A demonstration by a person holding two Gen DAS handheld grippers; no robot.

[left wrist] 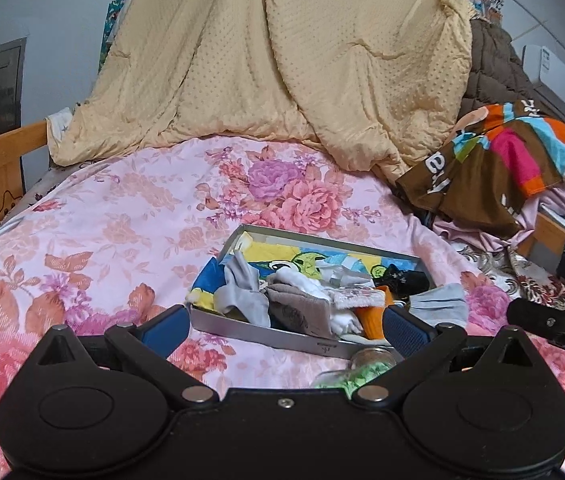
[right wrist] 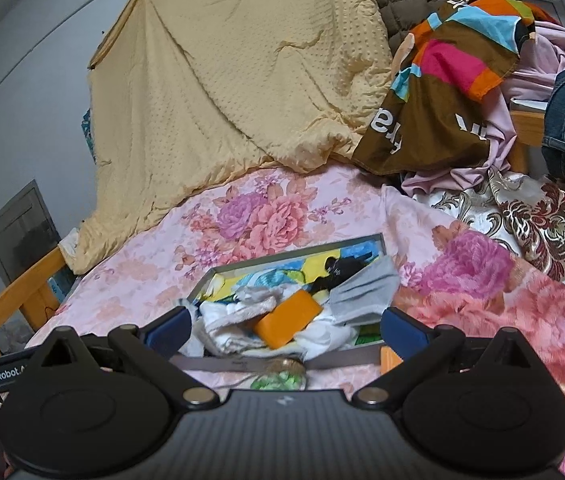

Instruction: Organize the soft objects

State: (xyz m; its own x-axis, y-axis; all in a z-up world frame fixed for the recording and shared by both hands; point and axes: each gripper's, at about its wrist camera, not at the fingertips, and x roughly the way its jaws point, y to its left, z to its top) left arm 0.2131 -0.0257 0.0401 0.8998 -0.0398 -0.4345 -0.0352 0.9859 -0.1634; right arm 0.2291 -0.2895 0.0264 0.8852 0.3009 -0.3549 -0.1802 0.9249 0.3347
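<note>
Jaws on both grippers stand spread wide with nothing between them: the left gripper (left wrist: 284, 326) and the right gripper (right wrist: 284, 326) each hover low over the bed (left wrist: 94, 220), looking forward at the near rim of a shallow metal tray (left wrist: 266, 334). Behind everything a yellow quilt (left wrist: 282, 60) hangs down onto the head of the bed, and a heap of clothes topped by a striped brown cloth (left wrist: 486, 152) crowds the right side, so open room lies mainly on the floral sheet to the left of the tray and in front of it. The tray sits near the middle of the bed and holds the soft things in a loose jumble — a grey sock (left wrist: 238, 288), a brownish towel (left wrist: 302, 304), white cloths (right wrist: 226, 320), a black piece (left wrist: 402, 278) at the far right corner and an orange block (right wrist: 288, 318) lying tilted on top. A pale grey face mask (left wrist: 438, 304) drapes over the tray's right edge, half in and half out; that one likely wants tucking in or lifting clear first. Just before the near rim lies a small glass jar (left wrist: 374, 358) on its side with green bits (left wrist: 352, 376) inside, close enough to be knocked by a low approach.
</note>
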